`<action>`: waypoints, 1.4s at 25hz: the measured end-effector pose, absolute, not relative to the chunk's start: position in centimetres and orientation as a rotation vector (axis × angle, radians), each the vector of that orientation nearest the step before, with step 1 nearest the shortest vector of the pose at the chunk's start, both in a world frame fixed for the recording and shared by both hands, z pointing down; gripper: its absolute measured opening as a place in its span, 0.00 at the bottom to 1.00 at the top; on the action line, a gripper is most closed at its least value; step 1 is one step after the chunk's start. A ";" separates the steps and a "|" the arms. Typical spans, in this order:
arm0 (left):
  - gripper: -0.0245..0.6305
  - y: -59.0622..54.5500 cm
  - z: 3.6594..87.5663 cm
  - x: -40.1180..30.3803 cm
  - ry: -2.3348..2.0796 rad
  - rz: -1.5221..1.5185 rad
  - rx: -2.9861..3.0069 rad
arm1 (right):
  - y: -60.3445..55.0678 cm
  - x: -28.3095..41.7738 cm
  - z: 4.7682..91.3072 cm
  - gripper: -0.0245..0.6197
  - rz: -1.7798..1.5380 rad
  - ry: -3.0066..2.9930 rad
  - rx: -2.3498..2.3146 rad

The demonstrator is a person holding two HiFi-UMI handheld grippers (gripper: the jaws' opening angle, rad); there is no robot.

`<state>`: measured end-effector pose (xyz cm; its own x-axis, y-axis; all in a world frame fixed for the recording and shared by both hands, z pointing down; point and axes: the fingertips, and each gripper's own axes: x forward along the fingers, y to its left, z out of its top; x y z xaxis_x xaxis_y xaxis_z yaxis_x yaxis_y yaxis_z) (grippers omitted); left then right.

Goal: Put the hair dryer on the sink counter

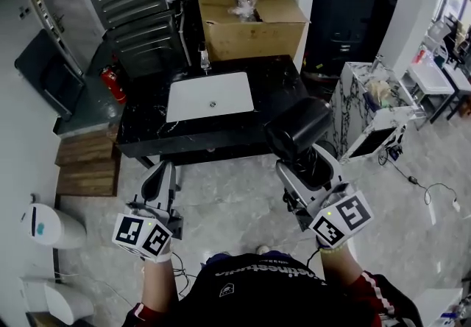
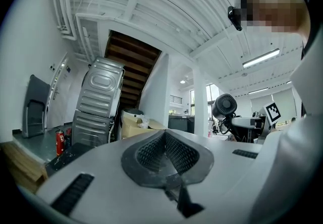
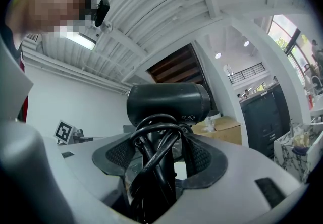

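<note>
My right gripper [image 1: 305, 167] is shut on a black hair dryer [image 1: 296, 129] by its handle, with the cord looped around the handle [image 3: 154, 152]. The dryer's barrel [image 3: 169, 102] stands above the jaws, pointing sideways. It hangs in front of the black marble sink counter [image 1: 280, 82], near its right front corner, above the floor. The white basin [image 1: 210, 96] is set in the counter's middle. My left gripper [image 1: 158, 184] is shut with nothing in it [image 2: 166, 155], held low left of the dryer, short of the counter's front edge.
A cardboard box [image 1: 246, 20] stands behind the counter. A faucet [image 1: 204, 60] rises at the basin's back. A marble-patterned cabinet [image 1: 368, 115] stands to the right, wooden steps [image 1: 88, 163] to the left, a fire extinguisher [image 1: 112, 85] behind them. A white bin [image 1: 48, 226] is at the far left.
</note>
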<state>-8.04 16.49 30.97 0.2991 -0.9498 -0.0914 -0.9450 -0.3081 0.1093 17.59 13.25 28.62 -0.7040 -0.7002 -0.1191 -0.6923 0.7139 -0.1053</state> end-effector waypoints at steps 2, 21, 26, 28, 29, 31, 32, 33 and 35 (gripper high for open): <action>0.06 16.6 31.0 -7.0 -1.840 -0.211 2.497 | 13.3 18.4 28.9 0.52 -0.076 2.779 -1.109; 0.06 10.1 35.6 -4.4 -1.800 -0.121 2.481 | 7.6 21.0 34.4 0.52 -0.195 2.796 -1.174; 0.06 4.5 35.2 -5.2 -1.757 -0.152 2.526 | 3.0 19.6 34.3 0.52 -0.174 2.796 -1.239; 0.06 1.7 35.2 -6.3 -1.744 -0.156 2.546 | 0.3 18.4 34.1 0.52 -0.158 2.785 -1.264; 0.06 0.3 35.3 -7.2 -1.739 -0.153 2.551 | -1.2 17.5 34.0 0.52 -0.161 2.778 -1.273; 0.06 -2.6 35.2 -9.3 -1.735 -0.147 2.552 | -4.1 15.5 33.9 0.52 -0.186 2.766 -1.283; 0.06 -4.0 35.0 -10.5 -1.734 -0.149 2.551 | -5.6 14.4 33.7 0.52 -0.199 2.764 -1.285; 0.06 -5.5 34.8 -11.6 -1.731 -0.154 2.551 | -7.0 13.2 33.5 0.52 -0.207 2.766 -1.287; 0.06 -8.3 34.5 -13.8 -1.720 -0.163 2.557 | -9.8 11.0 32.9 0.52 -0.202 2.771 -1.294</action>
<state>-13.79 -8.26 34.50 0.3734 -0.9259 -0.0565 -0.9201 -0.3775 0.1046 11.00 -9.79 32.94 -0.6410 -0.7674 -0.0142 -0.7573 0.6353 -0.1514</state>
